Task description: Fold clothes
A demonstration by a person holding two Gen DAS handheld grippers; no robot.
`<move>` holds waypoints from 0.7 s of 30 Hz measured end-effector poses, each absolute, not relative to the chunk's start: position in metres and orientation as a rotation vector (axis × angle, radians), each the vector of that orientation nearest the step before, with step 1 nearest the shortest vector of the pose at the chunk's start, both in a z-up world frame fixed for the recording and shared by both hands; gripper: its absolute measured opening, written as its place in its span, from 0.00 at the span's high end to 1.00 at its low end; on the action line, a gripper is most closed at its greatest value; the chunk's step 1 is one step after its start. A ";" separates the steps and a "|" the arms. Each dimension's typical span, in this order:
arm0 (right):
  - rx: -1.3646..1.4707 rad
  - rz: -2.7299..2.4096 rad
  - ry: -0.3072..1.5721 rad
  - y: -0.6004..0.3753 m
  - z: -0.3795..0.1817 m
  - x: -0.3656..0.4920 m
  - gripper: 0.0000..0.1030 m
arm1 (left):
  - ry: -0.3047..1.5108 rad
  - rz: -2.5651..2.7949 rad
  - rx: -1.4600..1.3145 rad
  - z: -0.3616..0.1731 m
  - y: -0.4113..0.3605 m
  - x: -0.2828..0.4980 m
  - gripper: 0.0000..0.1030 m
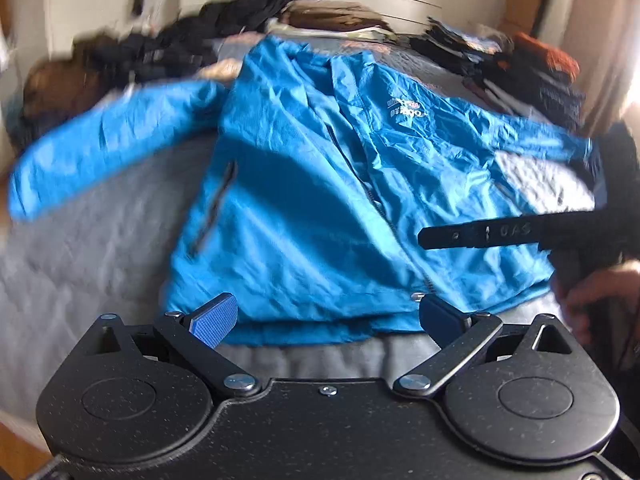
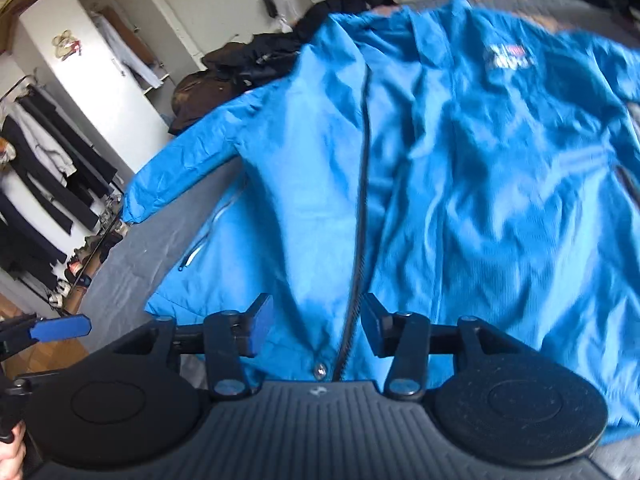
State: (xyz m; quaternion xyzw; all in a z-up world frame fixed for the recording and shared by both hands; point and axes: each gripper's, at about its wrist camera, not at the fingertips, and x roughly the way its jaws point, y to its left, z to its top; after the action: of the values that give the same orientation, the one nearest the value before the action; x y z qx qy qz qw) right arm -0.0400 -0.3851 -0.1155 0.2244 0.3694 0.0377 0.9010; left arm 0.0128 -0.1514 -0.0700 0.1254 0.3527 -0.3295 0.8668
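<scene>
left claw (image 1: 326, 316) spread wide, nothing in it, tilted down just past the hem of the blue jacket (image 1: 320, 184) lying flat on the grey bed (image 1: 88, 248), right claw (image 2: 316, 326) roughly half open, straddling the zipper (image 2: 362, 184) near the hem, not pinching, white chest logo (image 1: 404, 109) too blurry to read

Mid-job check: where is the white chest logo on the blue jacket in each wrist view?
Left wrist view: the chest logo sits right of centre, upper part of the blue jacket.
Right wrist view: the logo is near the upper right, blurred.
Shared landmark: the dark front zipper, left of the logo in both.
</scene>
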 end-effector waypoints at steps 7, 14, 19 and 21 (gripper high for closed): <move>0.508 0.159 0.813 -0.366 -0.139 -0.022 0.51 | 0.596 -0.668 0.508 -0.049 -0.117 0.032 0.05; 0.560 0.205 0.813 -0.354 -0.143 -0.016 0.50 | 0.450 -0.688 0.875 -0.082 -0.097 0.038 0.05; 0.578 0.195 0.818 -0.354 -0.146 -0.010 0.50 | 0.356 -0.734 1.037 -0.130 -0.098 0.042 0.05; 0.584 0.195 0.823 -0.353 -0.148 -0.007 0.49 | 0.330 -0.756 1.074 -0.147 -0.102 0.047 0.07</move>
State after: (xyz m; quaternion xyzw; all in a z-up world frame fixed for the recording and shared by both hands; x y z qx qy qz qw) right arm -0.0067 -0.3530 -0.1481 0.2794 0.3938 0.0930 0.8708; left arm 0.0466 -0.1015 -0.1467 0.4968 0.1528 -0.3497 0.7794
